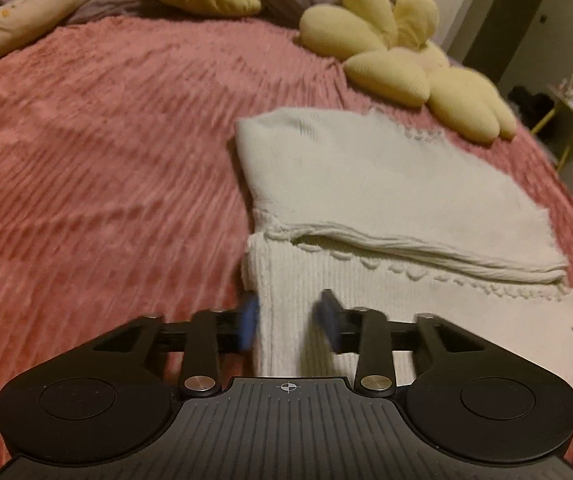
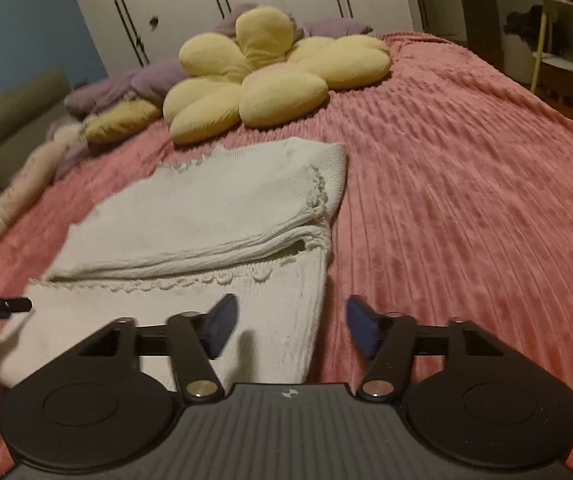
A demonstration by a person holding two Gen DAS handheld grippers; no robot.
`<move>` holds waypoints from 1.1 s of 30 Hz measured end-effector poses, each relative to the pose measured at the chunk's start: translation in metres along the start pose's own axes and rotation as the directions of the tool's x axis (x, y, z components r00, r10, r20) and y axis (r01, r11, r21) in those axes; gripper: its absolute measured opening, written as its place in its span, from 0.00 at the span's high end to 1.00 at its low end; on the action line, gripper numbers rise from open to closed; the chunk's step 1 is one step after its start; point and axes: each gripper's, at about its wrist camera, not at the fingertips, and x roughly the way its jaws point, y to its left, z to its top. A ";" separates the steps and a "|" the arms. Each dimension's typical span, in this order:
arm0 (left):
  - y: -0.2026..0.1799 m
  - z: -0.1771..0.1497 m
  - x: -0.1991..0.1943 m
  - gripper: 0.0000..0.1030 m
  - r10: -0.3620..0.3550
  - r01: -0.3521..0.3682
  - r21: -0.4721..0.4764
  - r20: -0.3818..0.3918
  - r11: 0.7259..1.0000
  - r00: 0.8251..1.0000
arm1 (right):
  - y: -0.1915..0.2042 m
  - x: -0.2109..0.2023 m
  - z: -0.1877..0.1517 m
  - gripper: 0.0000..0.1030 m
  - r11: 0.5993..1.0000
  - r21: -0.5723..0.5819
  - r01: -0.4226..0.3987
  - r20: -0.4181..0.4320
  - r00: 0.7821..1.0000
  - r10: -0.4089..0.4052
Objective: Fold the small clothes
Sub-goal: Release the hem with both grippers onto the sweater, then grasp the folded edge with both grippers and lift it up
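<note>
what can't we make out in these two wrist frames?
- White knit garment: near hem hidden behind the gripper body, both views.
- Left gripper: fingers motion-blurred, so contact with the knit is unclear, left view.
- Side table: items too small and blurred, right view.
- Person: out of frame.

My right gripper [image 2: 290,326]: jaws apart over white knit garment's [image 2: 206,216] near-right corner, on pink bedspread [image 2: 466,200]; flower cushion [image 2: 270,76] beyond.

White ribbed knit garment [image 1: 386,200] [image 2: 214,216] lies flat on the pink bedspread, far part folded over near part, scalloped trim along fold edge, near yellow flower cushion.
</note>
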 end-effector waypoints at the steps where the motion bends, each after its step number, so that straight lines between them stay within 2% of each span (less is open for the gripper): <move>1: -0.001 0.001 0.002 0.69 0.006 -0.006 0.006 -0.008 1.000 1.000 | 0.002 0.004 0.001 0.48 1.000 -0.004 0.003 -0.010 1.000 -0.003; 2: -0.001 0.001 0.003 0.72 0.007 -0.007 0.008 -0.008 1.000 1.000 | 0.003 0.007 0.002 0.50 1.000 -0.005 0.001 -0.015 1.000 -0.001; 3: -0.002 0.001 0.002 0.79 0.007 -0.007 0.008 -0.003 1.000 1.000 | 0.004 0.009 0.002 0.53 1.000 -0.009 -0.002 -0.020 1.000 0.002; 4: -0.001 0.001 0.000 0.86 0.006 -0.006 0.009 0.003 1.000 1.000 | 0.006 0.012 0.003 0.61 1.000 -0.017 -0.004 -0.027 1.000 0.004; 7: -0.004 0.002 -0.008 0.89 0.002 -0.003 0.019 0.039 1.000 0.999 | 0.012 0.015 0.004 0.88 0.999 -0.045 0.017 -0.031 0.999 -0.018; 10: -0.010 0.004 -0.021 0.90 -0.022 0.018 0.047 0.084 0.999 0.996 | 0.013 0.009 0.004 0.90 0.999 -0.045 -0.008 0.005 1.000 0.009; 13: -0.012 0.006 -0.025 0.89 -0.048 0.042 0.056 0.104 0.998 0.993 | 0.014 0.011 0.004 0.89 0.998 -0.057 -0.006 -0.003 1.000 0.006; 18: -0.011 0.006 -0.007 0.88 -0.049 0.047 0.056 0.043 0.997 0.998 | 0.010 0.020 0.006 0.88 1.000 -0.029 0.000 -0.040 0.999 -0.001; 21: -0.011 0.004 0.000 0.83 -0.046 0.045 0.050 0.024 0.998 0.999 | 0.012 0.021 0.007 0.87 0.999 -0.038 0.002 -0.049 0.999 -0.004; 25: -0.009 0.002 0.004 0.89 -0.034 0.033 0.053 0.014 0.998 0.999 | 0.015 0.024 0.006 0.89 0.998 -0.068 0.012 -0.060 0.998 -0.016; 29: -0.014 0.004 -0.013 0.90 -0.048 0.042 0.089 0.067 0.995 0.997 | 0.021 0.016 0.009 0.93 0.995 -0.100 0.019 -0.027 0.999 -0.022; 33: -0.021 0.017 -0.039 0.90 -0.078 0.061 0.119 0.147 0.991 0.986 | 0.028 -0.001 0.016 0.93 0.992 -0.122 0.016 0.042 0.999 -0.011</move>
